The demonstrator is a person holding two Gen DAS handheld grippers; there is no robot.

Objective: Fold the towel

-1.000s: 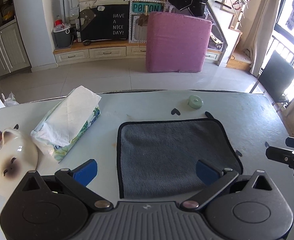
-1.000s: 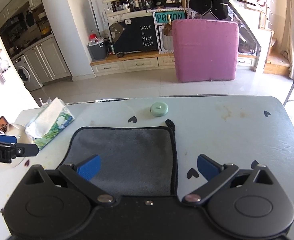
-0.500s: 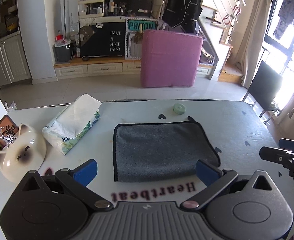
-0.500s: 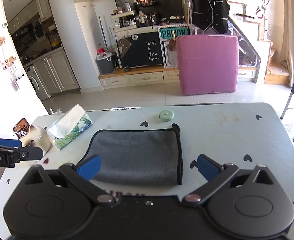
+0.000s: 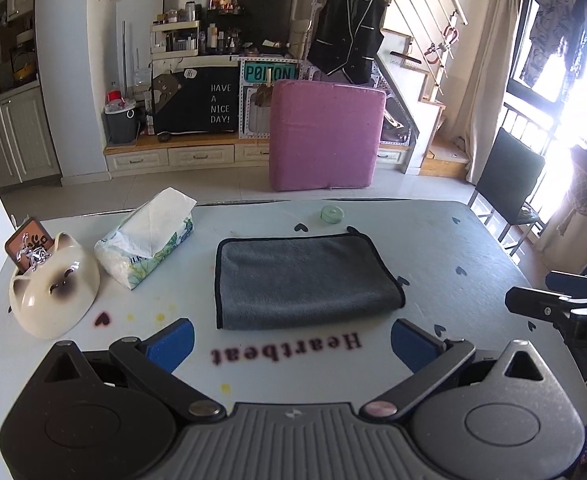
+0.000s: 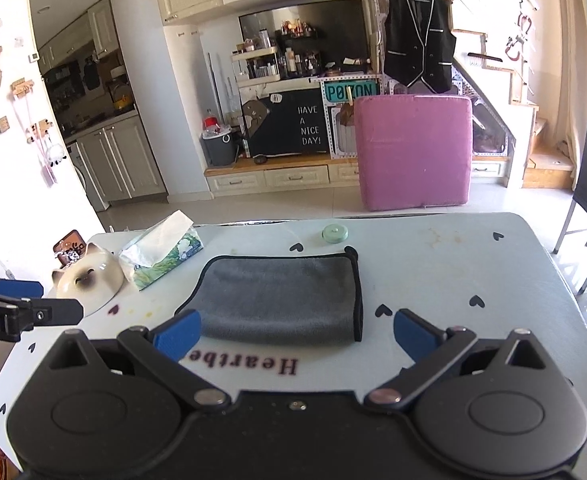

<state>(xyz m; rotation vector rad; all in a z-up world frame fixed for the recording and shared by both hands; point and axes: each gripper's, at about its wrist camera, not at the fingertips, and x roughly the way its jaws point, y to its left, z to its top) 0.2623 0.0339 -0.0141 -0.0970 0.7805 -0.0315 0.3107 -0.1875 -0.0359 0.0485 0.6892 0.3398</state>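
The grey towel (image 5: 305, 280) lay folded into a flat rectangle with a black-trimmed edge near the middle of the white table (image 5: 453, 248), a little above the centre of the left wrist frame, and in the right wrist frame (image 6: 281, 292) it sat just left of centre. Below it, toward the bottom of both frames, the printed word "Heartbeat" (image 5: 289, 348) showed on the tabletop. The left gripper (image 5: 291, 342) hung above the table at the bottom of its own frame, its blue-padded fingers (image 5: 171, 340) spread wide apart with nothing between them, clear of the towel. The right gripper (image 6: 297, 336) was likewise spread wide and empty, its left blue pad (image 6: 179, 334) overlapping the towel's near left corner in the frame, though whether it touched the cloth could not be told. Just beyond the towel's far edge sat a small round green case (image 5: 332, 214). To the upper left of the towel lay a soft tissue pack (image 5: 149, 240) with a white sheet sticking up, and left of that stood a cream cat-faced ceramic bowl (image 5: 53, 292) near the table's left edge. Past the table, in the upper middle of the frame, a pink cushion (image 5: 327, 136) stood on the tiled floor.
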